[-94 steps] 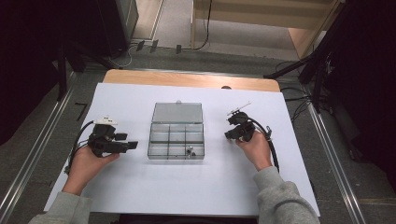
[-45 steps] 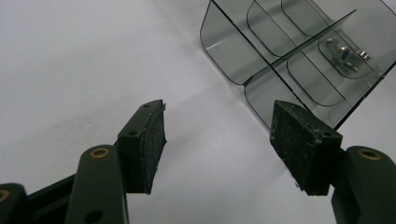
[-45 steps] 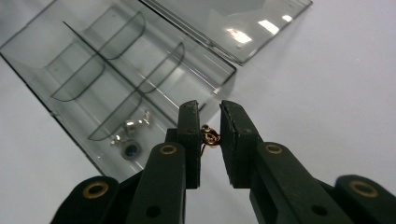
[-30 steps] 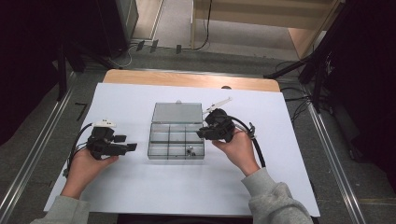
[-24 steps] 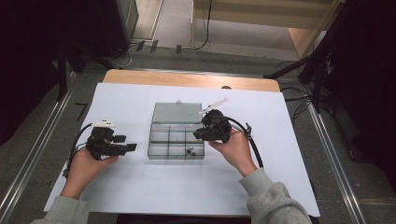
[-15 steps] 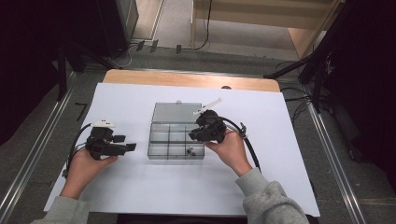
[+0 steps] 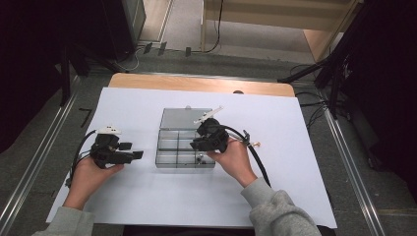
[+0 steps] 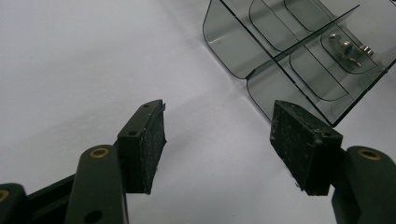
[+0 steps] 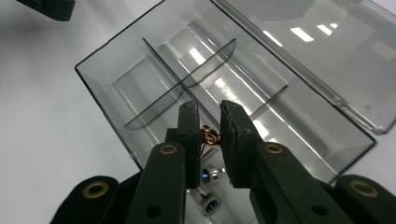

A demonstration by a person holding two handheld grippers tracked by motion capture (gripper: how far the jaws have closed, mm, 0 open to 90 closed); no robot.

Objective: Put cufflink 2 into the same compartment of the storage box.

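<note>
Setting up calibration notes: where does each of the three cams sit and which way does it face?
High view: fixed above the table's near side, looking forward and down; both forearms, left gripper, right gripper.
Left gripper view: rides the left gripper, looks along its wide-apart jaws at white table cover.
Right gripper view: rides the right gripper, looks down between narrow jaws at a copper coil.
Shared: all three show the clear compartment box.

overhead view, two gripper close-ups, shared organizer box (image 7: 186, 140)
</note>
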